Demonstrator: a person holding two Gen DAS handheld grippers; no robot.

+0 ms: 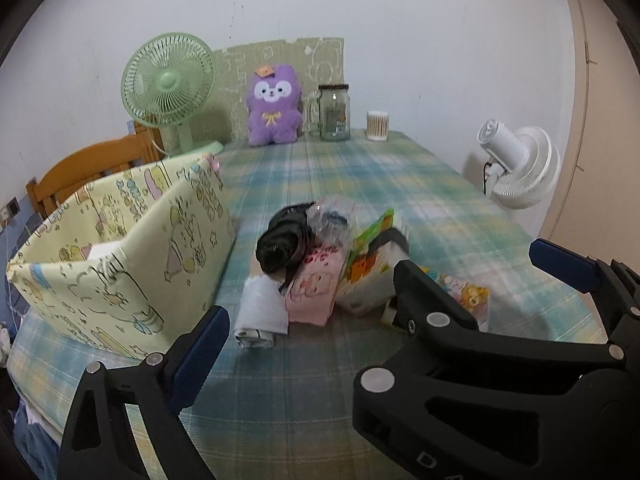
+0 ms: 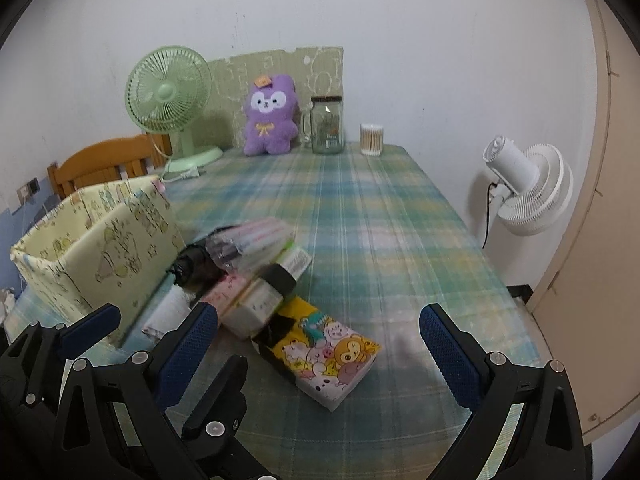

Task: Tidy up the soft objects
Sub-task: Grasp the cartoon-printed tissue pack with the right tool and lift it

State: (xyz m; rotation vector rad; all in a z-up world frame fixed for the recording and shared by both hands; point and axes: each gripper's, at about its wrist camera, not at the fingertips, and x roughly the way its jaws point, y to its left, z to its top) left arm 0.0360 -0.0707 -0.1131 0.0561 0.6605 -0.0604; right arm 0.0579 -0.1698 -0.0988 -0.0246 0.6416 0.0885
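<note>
A pile of soft packs lies mid-table. It holds a black rolled pouch (image 1: 280, 244), a clear plastic bag (image 1: 332, 220), a pink tissue pack (image 1: 316, 288) and a white rolled cloth (image 1: 260, 312). A cartoon-printed tissue pack (image 2: 332, 356) lies nearest, beside a white pack (image 2: 260, 304). A yellow fabric bin (image 1: 120, 264) (image 2: 100, 248) stands open-topped left of the pile. My left gripper (image 1: 316, 340) is open and empty before the pile. My right gripper (image 2: 316, 328) (image 1: 476, 276) is open and empty over the cartoon pack. It hides the left gripper's right finger.
A purple plush (image 1: 274, 106) sits against the back wall by a green fan (image 1: 168, 84), a glass jar (image 1: 334, 112) and a cotton swab tub (image 1: 377, 126). A white fan (image 2: 524, 188) stands off the right edge. A wooden chair (image 2: 104, 160) is at the left.
</note>
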